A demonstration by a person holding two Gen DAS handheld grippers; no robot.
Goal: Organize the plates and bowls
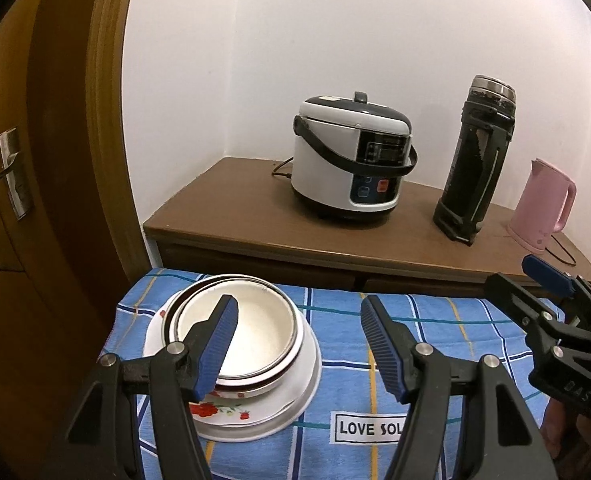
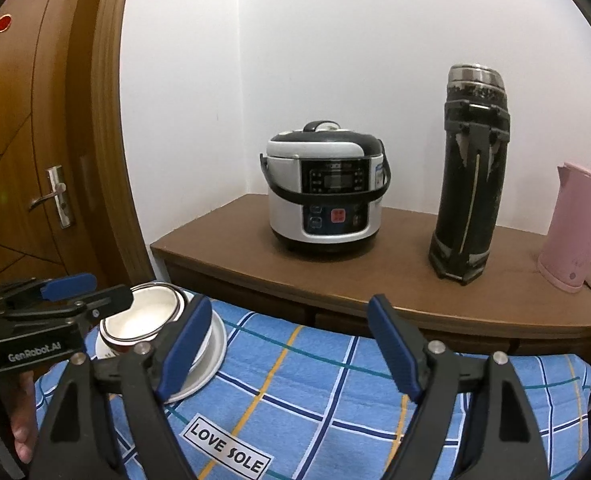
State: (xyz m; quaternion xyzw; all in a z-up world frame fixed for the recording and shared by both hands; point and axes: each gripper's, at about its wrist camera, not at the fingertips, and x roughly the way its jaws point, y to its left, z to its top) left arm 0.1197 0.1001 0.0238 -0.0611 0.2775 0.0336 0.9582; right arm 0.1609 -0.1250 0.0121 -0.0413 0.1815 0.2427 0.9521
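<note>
Your largest piece here is the brown wooden cabinet point(image 2: 375, 280), whose top is the surface carrying a white-and-black rice cooker point(image 2: 325, 190) toward its far left corner, a tall worn black thermos flask point(image 2: 469, 184) near the middle, and a pink plastic electric kettle point(image 2: 579, 228) toward its right edge. In front of it you have a blue checked cloth with a "LOVE SOLE" label point(image 2: 335, 392) covering a lower stand.

At the cloth's far left corner sits your stack of white plates and steel-rimmed white bowls point(image 1: 251, 340), the bottom plates showing a red flower print, the bowls nested on top.

Your left gripper point(image 1: 299, 344) hangs over that stack with its jaws spread wide, nothing between them. Your right gripper point(image 2: 291, 340) hovers over bare cloth to the right of the stack, its jaws likewise spread and pinching nothing.
</note>
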